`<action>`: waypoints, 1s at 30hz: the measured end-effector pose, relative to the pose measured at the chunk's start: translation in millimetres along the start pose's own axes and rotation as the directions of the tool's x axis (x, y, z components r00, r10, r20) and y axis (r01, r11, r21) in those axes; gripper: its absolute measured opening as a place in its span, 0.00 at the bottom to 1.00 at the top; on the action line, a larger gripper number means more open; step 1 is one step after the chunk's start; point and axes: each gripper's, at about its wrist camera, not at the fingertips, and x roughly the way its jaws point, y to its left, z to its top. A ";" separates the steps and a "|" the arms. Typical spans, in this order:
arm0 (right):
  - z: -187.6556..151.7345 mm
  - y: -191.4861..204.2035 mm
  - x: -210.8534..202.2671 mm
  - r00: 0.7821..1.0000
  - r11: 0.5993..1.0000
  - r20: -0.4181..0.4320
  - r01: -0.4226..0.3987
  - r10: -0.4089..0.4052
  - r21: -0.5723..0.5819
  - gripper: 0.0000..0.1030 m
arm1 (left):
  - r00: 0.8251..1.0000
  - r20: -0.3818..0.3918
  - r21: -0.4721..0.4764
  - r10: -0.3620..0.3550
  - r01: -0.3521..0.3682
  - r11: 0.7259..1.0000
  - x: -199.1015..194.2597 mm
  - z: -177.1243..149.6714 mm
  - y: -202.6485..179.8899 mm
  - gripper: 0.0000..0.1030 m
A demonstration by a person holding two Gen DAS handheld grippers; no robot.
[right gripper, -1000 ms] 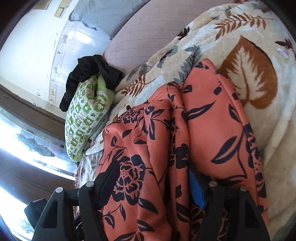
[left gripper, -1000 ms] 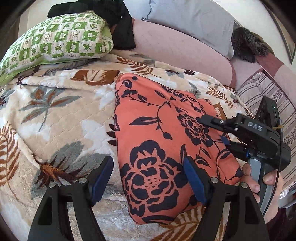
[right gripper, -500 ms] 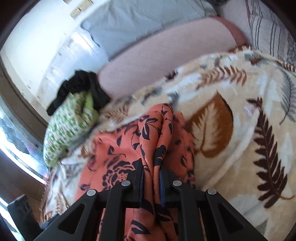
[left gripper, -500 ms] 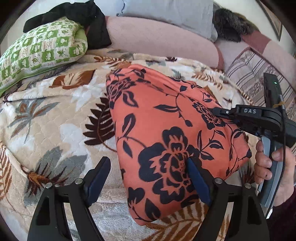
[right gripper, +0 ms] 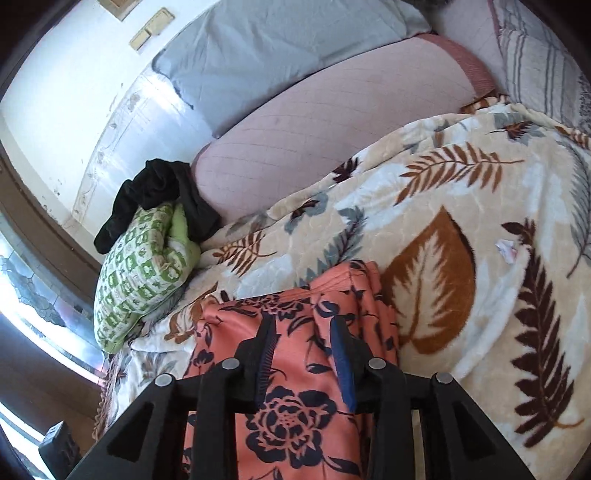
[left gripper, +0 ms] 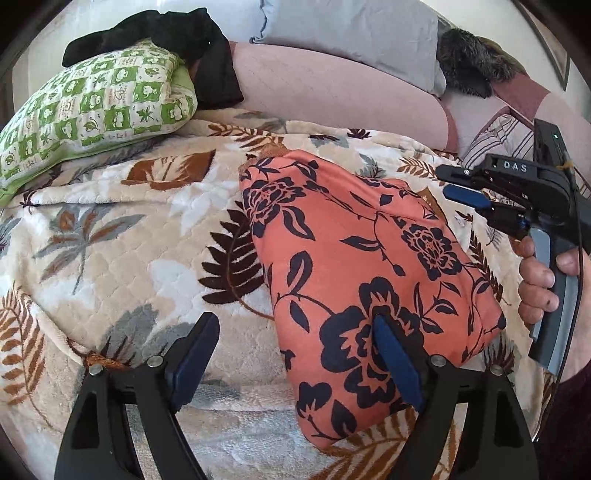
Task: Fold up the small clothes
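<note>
An orange garment with dark flowers point(left gripper: 362, 266) lies folded into a long flat shape on the leaf-patterned blanket point(left gripper: 122, 254). My left gripper point(left gripper: 295, 347) is open and empty, its right finger over the garment's near left part. My right gripper point(left gripper: 448, 182) shows in the left wrist view at the garment's far right edge, lifted clear of the cloth. In the right wrist view the garment point(right gripper: 295, 398) lies below my right gripper point(right gripper: 303, 332), whose jaws stand partly apart with nothing between them.
A green-and-white pillow point(left gripper: 92, 110) with a black garment point(left gripper: 166, 33) on it lies at the back left. A pink bolster point(left gripper: 325, 92) and a grey pillow point(left gripper: 351, 33) run along the back. A striped cushion point(left gripper: 495, 136) is at the right.
My right gripper has let go of the garment's edge, opened partly and lifted off it. The garment now lies flat. The left gripper has pulled back a little.
</note>
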 end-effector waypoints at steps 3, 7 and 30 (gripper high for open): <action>3.9 6.5 41.0 0.987 1.000 -0.158 0.004 -0.002 0.007 0.32 | 0.998 -0.049 0.016 0.026 -0.026 1.000 12.9 -3.9 -0.5 0.89; -8.1 -15.3 89.5 0.961 0.990 -0.263 0.115 -0.088 0.086 0.31 | 0.994 -0.103 0.021 0.029 -0.027 0.999 28.2 -9.5 2.1 1.00; 18.4 48.9 83.5 0.959 0.997 -0.274 -0.071 0.072 0.016 0.33 | 0.999 -0.043 0.014 0.022 -0.022 1.000 8.4 0.6 9.0 1.00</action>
